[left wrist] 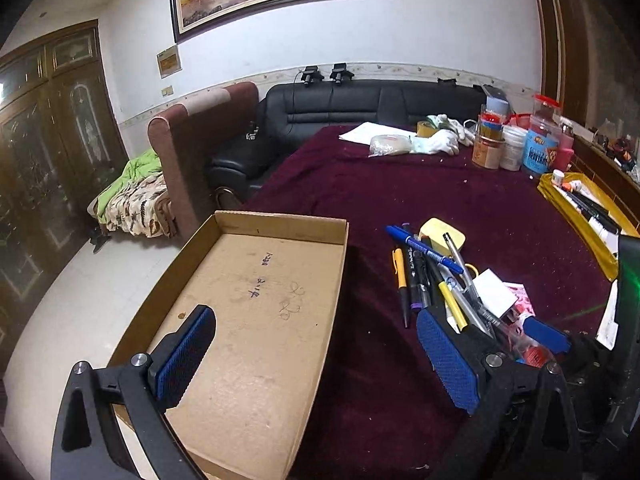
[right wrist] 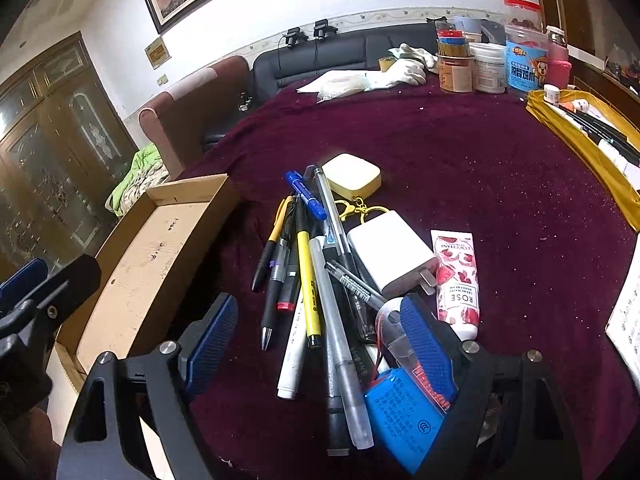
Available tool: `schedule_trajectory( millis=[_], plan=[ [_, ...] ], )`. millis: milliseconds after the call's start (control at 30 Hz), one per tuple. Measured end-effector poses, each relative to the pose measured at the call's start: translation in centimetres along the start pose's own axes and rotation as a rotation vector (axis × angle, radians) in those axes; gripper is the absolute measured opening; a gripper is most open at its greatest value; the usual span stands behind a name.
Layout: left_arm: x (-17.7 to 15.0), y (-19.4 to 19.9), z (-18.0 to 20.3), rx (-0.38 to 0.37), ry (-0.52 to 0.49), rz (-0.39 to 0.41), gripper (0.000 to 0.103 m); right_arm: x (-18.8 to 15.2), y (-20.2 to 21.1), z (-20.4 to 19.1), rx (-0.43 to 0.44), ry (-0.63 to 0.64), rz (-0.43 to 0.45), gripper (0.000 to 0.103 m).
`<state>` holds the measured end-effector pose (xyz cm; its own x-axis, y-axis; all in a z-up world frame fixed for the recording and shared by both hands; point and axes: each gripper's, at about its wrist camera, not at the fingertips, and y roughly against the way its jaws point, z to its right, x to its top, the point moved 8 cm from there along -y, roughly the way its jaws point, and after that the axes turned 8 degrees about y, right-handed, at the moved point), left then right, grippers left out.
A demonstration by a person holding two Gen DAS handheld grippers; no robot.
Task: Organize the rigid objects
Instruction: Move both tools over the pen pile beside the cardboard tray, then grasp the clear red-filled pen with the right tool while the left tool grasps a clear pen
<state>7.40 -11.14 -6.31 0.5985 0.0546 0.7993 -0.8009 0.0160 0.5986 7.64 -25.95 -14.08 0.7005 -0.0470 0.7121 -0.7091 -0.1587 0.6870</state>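
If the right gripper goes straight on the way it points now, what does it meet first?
Most likely the heap of pens lying between its open jaws on the dark red tablecloth; depth is unclear.

The pink tube (right wrist: 457, 280) read "L'OCCITANI", "ROSE" and "HAND CREAM". The blue battery (right wrist: 404, 420) bore a "CCC" mark; its small print was unreadable. Handwriting inside the cardboard box (left wrist: 256, 280) could not be made out.

Wrist views angled down, sharing pens (left wrist: 432, 276)

Box (right wrist: 132, 264) left — pens (right wrist: 312, 280) right, on table (right wrist: 500, 184).
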Motion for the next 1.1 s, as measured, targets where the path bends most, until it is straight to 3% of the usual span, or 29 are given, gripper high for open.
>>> schedule_trajectory(
  millis=[333, 367, 500, 800, 933, 1100],
  plan=[
    [-0.3, -0.7, -1.6, 0.073, -0.030, -0.063, 0.102, -0.6, -0.1, -1.1, 0.010, 0.013, -0.019, 0.083],
    [-0.3, -0.7, -1.7, 0.074, -0.028, -0.064, 0.102, 0.2, -0.8, -1.1, 0.032, -0.003, 0.028, 0.083],
    [-0.3, -0.8, -1.9, 0.072, -0.021, -0.065, 0.102, 0.5, -0.9, -1.4, 0.042, 0.003, 0.054, 0.083],
    [-0.5, -1.0, -2.0, 0.075, -0.027, -0.063, 0.102, -0.1, -0.4, -1.9, 0.044, 0.017, 0.001, 0.083],
    [-1.7, -1.8, -2.2, 0.019, -0.017, -0.125, 0.102, -0.5, 0.7, -2.1, 0.108, 0.071, 0.024, 0.083],
    [-2.9, -2.2, -2.0, -0.047, 0.018, -0.192, 0.102, -1.3, 2.7, 1.0, 0.160, 0.059, 0.062, 0.083]
  ],
)
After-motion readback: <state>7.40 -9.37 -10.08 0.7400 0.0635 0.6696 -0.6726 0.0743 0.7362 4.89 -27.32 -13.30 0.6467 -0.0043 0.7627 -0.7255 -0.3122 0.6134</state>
